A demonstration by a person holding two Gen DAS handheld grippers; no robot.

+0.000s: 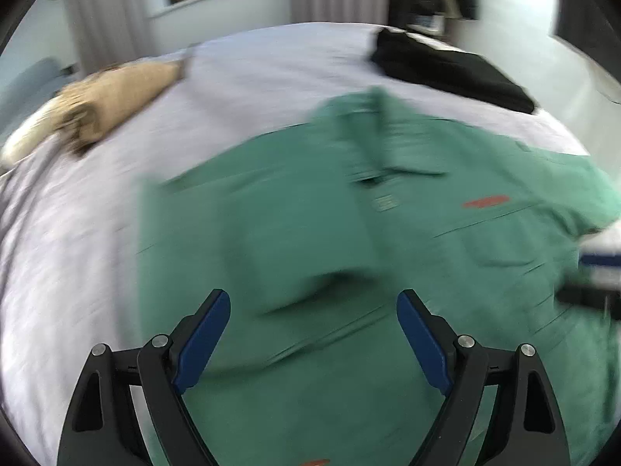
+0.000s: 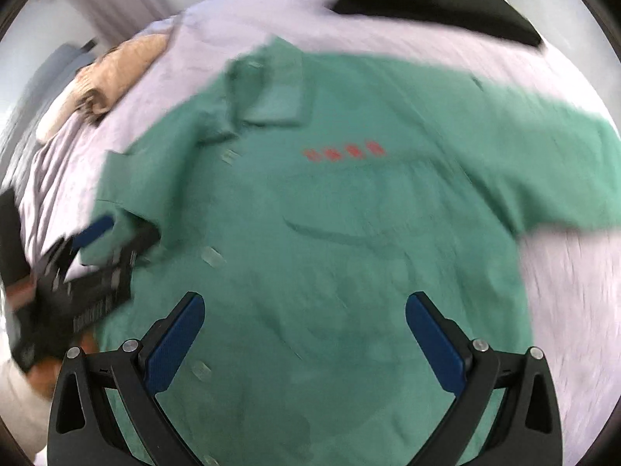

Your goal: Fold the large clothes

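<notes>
A bed [image 1: 252,77] covered with a pale lilac sheet [image 2: 562,272] is seen from above in both wrist views. A green shirt [image 2: 349,213] is spread front-up on the near part of the sheet, its collar [image 2: 271,89] pointed toward the far side and one sleeve [image 2: 562,163] stretched out to the right. Red lettering [image 2: 343,151] is printed across the chest. A folded tan garment [image 1: 116,93] is laid at the far left edge of the bed, and a folded black garment [image 1: 446,66] at the far right, both well apart from the shirt
</notes>
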